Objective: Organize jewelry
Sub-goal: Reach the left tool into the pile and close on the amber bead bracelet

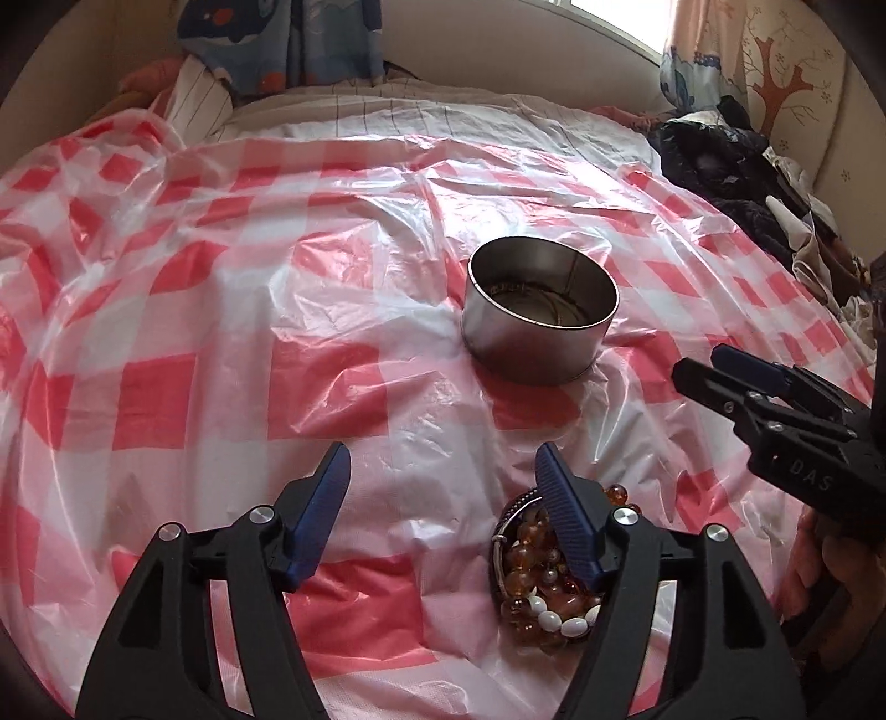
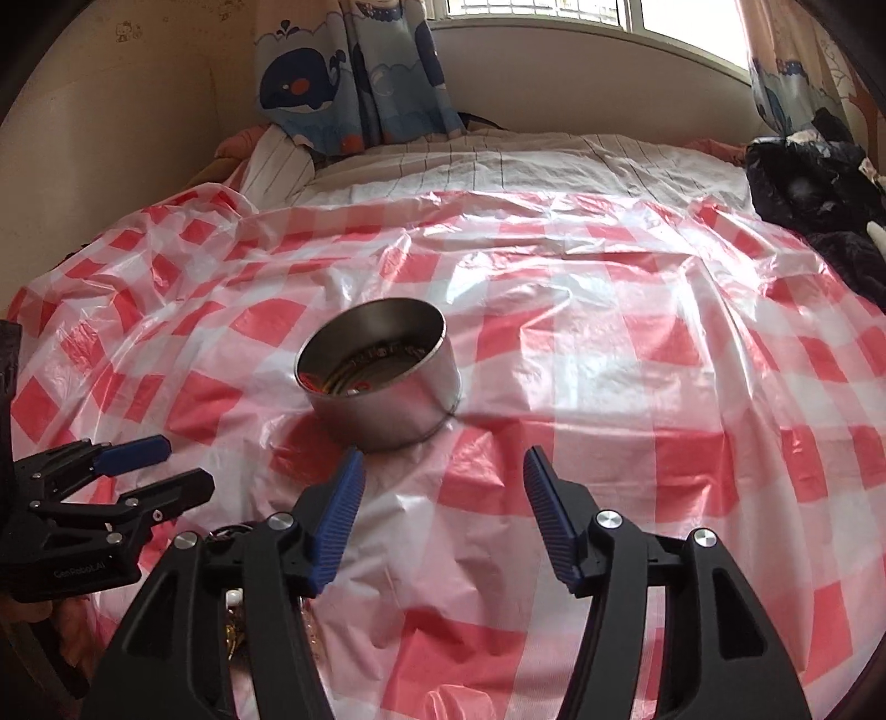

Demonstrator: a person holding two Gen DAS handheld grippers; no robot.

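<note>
Bed [image 2: 554,166] under red-checked plastic sheet [image 2: 609,343], whale-print curtains [image 2: 354,72], bright window [image 2: 681,22], beige wall [image 2: 127,111]

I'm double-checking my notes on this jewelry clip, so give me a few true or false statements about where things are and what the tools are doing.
1. The metal tin stands upright and lidless. True.
2. The left tool grips a bracelet. False: open, holding nothing.
3. The bead pile lies on the checked sheet, outside the tin. True.
4. The right tool is shut. False: its jaws stand wide apart.
</note>
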